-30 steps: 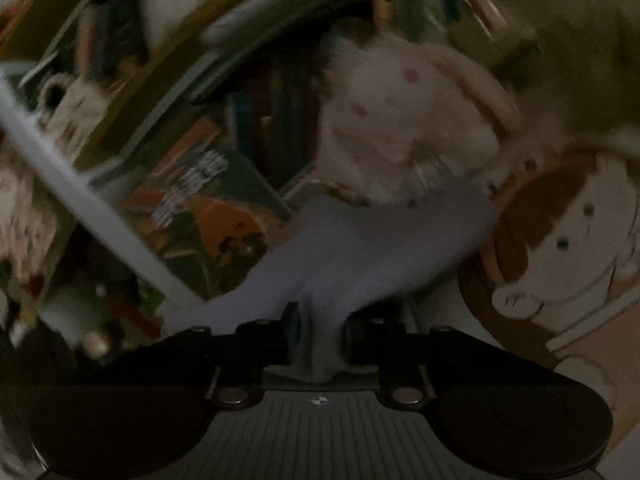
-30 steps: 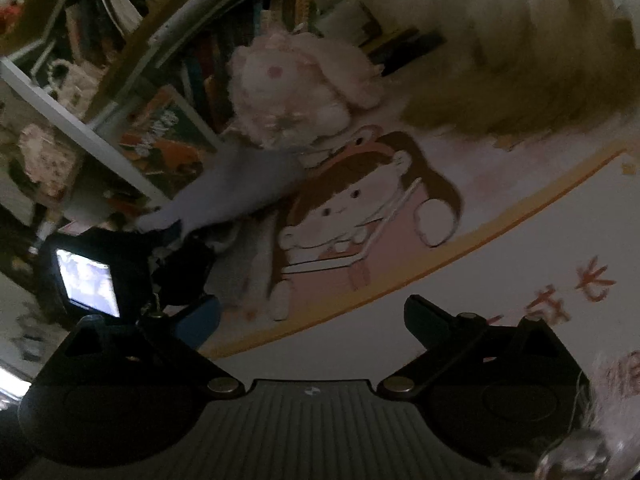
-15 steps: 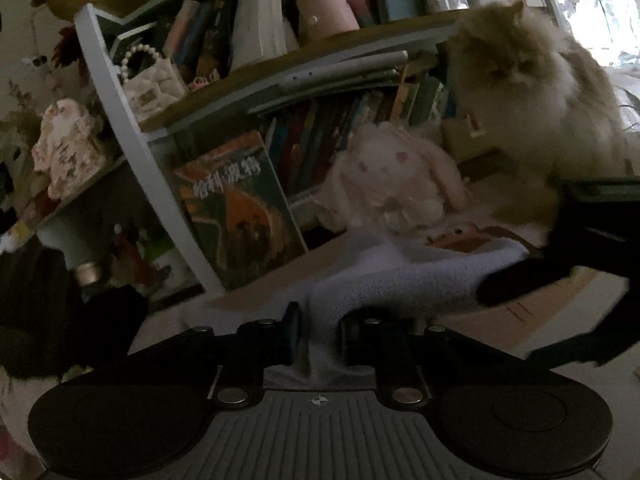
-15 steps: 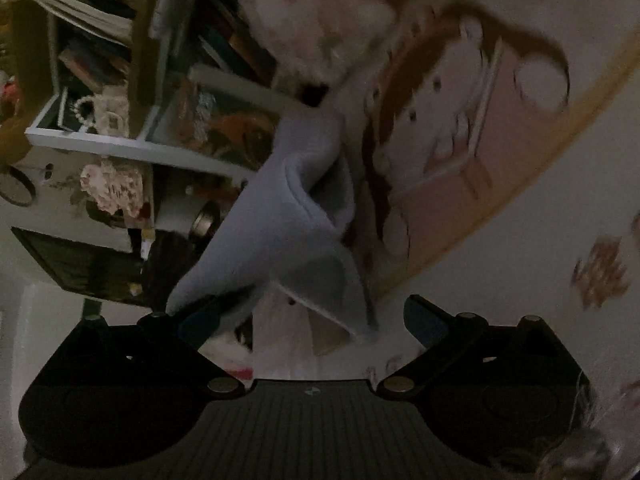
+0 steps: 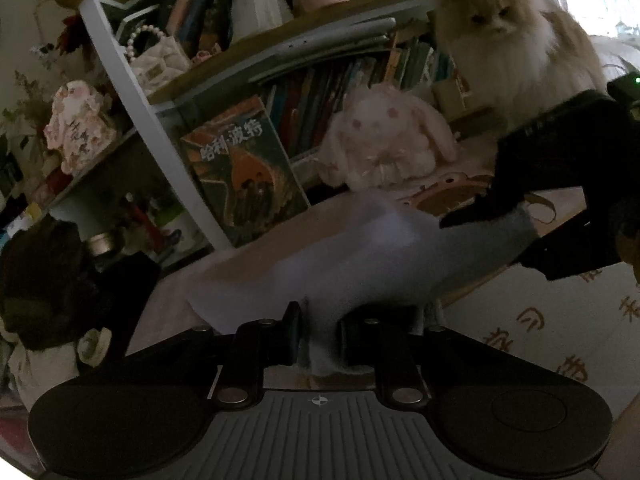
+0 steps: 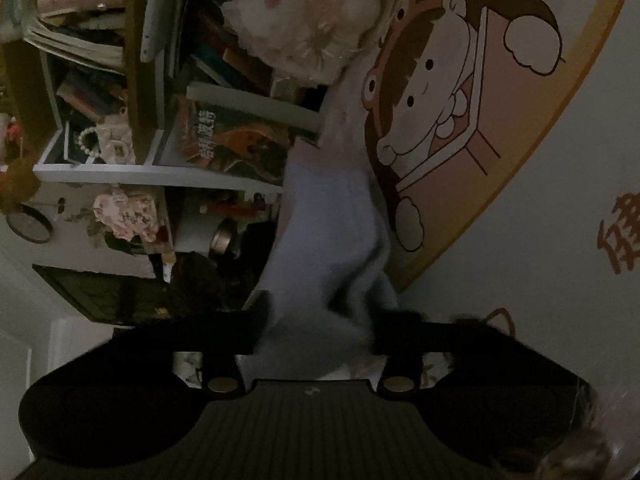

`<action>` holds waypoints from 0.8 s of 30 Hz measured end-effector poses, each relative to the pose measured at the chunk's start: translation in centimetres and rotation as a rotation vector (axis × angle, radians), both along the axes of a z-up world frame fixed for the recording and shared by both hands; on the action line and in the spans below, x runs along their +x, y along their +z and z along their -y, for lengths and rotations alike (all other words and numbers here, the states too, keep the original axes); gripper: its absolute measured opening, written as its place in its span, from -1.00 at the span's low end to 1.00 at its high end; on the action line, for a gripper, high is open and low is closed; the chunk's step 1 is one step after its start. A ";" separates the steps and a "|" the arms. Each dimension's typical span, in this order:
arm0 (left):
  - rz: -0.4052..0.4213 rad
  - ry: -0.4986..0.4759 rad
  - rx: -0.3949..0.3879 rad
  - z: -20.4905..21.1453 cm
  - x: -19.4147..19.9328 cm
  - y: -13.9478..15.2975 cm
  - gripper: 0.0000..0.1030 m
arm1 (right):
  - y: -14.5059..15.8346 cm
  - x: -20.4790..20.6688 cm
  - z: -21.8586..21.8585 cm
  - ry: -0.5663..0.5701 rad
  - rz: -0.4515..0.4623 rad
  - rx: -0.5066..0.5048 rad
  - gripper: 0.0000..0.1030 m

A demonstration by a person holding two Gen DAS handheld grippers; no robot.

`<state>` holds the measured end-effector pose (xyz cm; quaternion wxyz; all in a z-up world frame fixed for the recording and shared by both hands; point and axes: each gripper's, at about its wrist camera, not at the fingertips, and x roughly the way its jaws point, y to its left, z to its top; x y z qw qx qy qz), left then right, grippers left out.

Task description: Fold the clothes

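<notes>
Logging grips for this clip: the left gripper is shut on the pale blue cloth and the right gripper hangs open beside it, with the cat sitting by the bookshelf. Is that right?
Not quite. The right gripper is not open: the right wrist view shows it shut on the pale blue cloth. The rest holds: the left gripper is shut on the cloth and the cat sits by the bookshelf, as the left wrist view shows.

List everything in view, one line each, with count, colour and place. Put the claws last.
Garment: one, pale lavender, stretched between both claws above the mat.
Cat: one, cream and tan, sitting by the bookshelf.
Plush rabbit: one, pink, on the mat before the books.
Book: one, green and orange cover, leaning on the shelf.
Pearl-handled bag: one, cream, on a shelf.
Mat: one, white with a cartoon girl print.
Left claw: shut on one end of the garment.
Right claw: shut on the other end.
</notes>
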<state>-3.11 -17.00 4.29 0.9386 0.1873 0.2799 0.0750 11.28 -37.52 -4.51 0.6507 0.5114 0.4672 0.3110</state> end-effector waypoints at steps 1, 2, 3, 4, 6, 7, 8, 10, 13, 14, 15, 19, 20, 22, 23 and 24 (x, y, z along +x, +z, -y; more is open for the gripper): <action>0.012 -0.001 -0.023 -0.2 -0.1 0.4 -0.68 | 0.0 0.1 0.1 0.004 0.005 0.002 -0.60; 0.030 -0.005 -0.042 -0.4 -0.1 0.9 -0.68 | 0.4 0.2 0.2 0.006 0.016 0.011 -0.63; 0.052 -0.015 -0.055 -0.4 -0.1 1.7 -0.68 | 0.8 0.2 0.4 0.004 0.031 0.025 -0.68; 0.081 -0.031 -0.070 -0.3 -0.1 2.5 -0.69 | 1.8 0.3 0.9 -0.011 0.054 0.058 -0.71; 0.152 -0.084 -0.121 -0.1 -0.5 4.9 -0.70 | 4.8 0.5 2.3 -0.061 0.125 0.157 -0.72; 0.201 -0.120 -0.154 0.0 -0.8 6.5 -0.70 | 6.9 0.7 3.0 -0.082 0.177 0.200 -0.72; 0.250 -0.158 -0.190 0.1 -1.1 8.1 -0.71 | 9.2 0.9 3.7 -0.101 0.237 0.239 -0.72; 0.353 -0.242 -0.293 0.0 -1.9 11.3 -0.71 | 14.6 1.1 4.9 -0.127 0.401 0.303 -0.73; 0.489 -0.358 -0.449 -0.6 -3.1 15.2 -0.71 | 22.6 0.7 5.5 -0.129 0.658 0.393 -0.73; 0.509 -0.381 -0.492 -0.9 -3.2 16.0 -0.71 | 24.7 0.6 5.2 -0.117 0.722 0.402 -0.73; 0.523 -0.401 -0.535 -1.3 -3.3 16.6 -0.71 | 26.7 0.5 4.9 -0.102 0.777 0.407 -0.73; 0.449 -0.385 -0.708 -4.1 -2.3 15.7 -0.72 | 29.9 0.9 1.2 -0.023 0.864 0.341 -0.74; 0.405 -0.359 -0.746 -4.9 -1.7 14.7 -0.72 | 29.4 1.4 -0.2 -0.004 0.851 0.297 -0.74; 0.288 -0.275 -0.800 -6.4 -0.3 11.5 -0.72 | 27.3 2.6 -3.4 0.043 0.798 0.174 -0.74; 0.228 -0.235 -0.792 -7.0 0.3 9.5 -0.72 | 25.9 3.3 -5.1 0.068 0.764 0.104 -0.74; 0.168 -0.195 -0.783 -7.7 0.8 7.5 -0.72 | 24.2 4.0 -6.9 0.092 0.723 0.036 -0.74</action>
